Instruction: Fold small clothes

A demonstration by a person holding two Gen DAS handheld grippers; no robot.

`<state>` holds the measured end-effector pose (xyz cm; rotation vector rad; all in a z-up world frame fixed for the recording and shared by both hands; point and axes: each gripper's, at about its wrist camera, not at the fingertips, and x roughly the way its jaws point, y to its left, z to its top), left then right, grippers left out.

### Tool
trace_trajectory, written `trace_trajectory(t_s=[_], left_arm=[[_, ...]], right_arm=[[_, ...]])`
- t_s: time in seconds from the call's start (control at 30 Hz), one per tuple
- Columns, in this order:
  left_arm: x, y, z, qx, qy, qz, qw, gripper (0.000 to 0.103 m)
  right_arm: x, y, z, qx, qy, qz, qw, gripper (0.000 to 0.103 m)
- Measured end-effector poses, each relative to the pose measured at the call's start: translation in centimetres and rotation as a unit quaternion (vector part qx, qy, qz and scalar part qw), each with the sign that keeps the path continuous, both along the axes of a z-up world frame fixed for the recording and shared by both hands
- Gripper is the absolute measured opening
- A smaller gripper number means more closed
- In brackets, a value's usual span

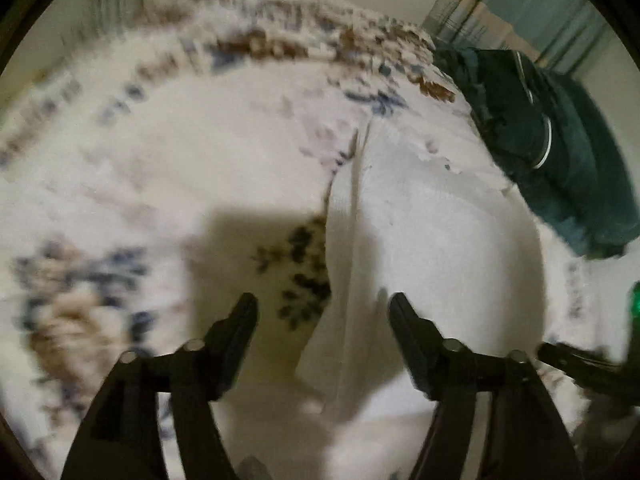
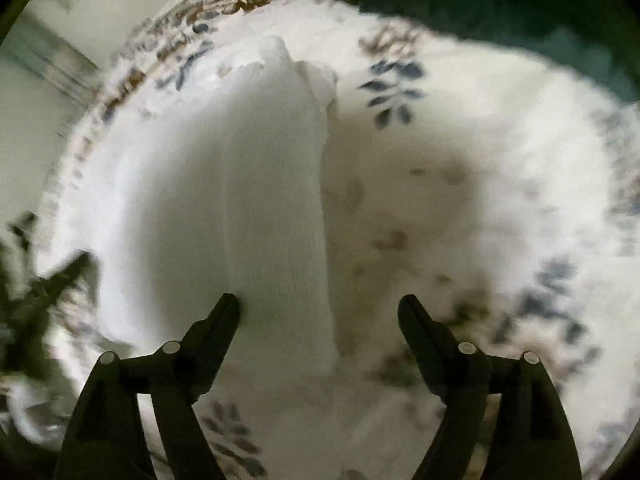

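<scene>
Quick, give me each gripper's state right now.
Left gripper: open, holding nothing, above the white garment.
Right gripper: open, holding nothing, over the white garment's right edge.

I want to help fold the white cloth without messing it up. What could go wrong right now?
1. Both tongs, left and right, are open over the white cloth, which blends into the pale flowered bedcover. They might pinch the cover too.
2. The cloth already has a fold along one edge. Grabbing only the top layer could pull it crooked.
3. The dark green clothes lie close, so a dragged cloth might catch on them.
</scene>
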<state>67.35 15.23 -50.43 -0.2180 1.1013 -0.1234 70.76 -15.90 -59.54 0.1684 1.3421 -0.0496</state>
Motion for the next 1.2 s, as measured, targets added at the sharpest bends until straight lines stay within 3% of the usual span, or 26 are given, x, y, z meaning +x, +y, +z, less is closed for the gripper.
trace_trajectory(t_s=[0.07,0.2,0.43,0.9,1.2], left_arm=[[-1.5,-0.8,1.5,0.025,-0.009,-0.005,0.9996,0.103],[-3.9,-2.9,4.3,0.073,-0.009,-0.019,0.9971,0.103],[-9.2,-5.5,12.0,0.106,-0.025,-0.026,0.9938,0.103],[-23.7,-7.1,31.0,0.106,-0.101,-0.004,0.9892,0.103],[-31.5,-7.4,39.8,0.100,-0.158,0.021,0.9820,0.103]], right_arm=[[-1.0,1.5,2.4,-0.043,-0.006,0.001,0.999,0.103],[-5.5,1.9,8.1,-0.099,-0.028,-0.006,0.995,0.103],[-13.1,0.9,19.2,-0.107,-0.058,-0.037,0.992,0.103],[-29.3,1.9,43.4,-0.143,-0.171,-0.020,0.975,0.103],[-39.4,2.3,55.2,-0.141,-0.242,-0.002,0.960,0.103]])
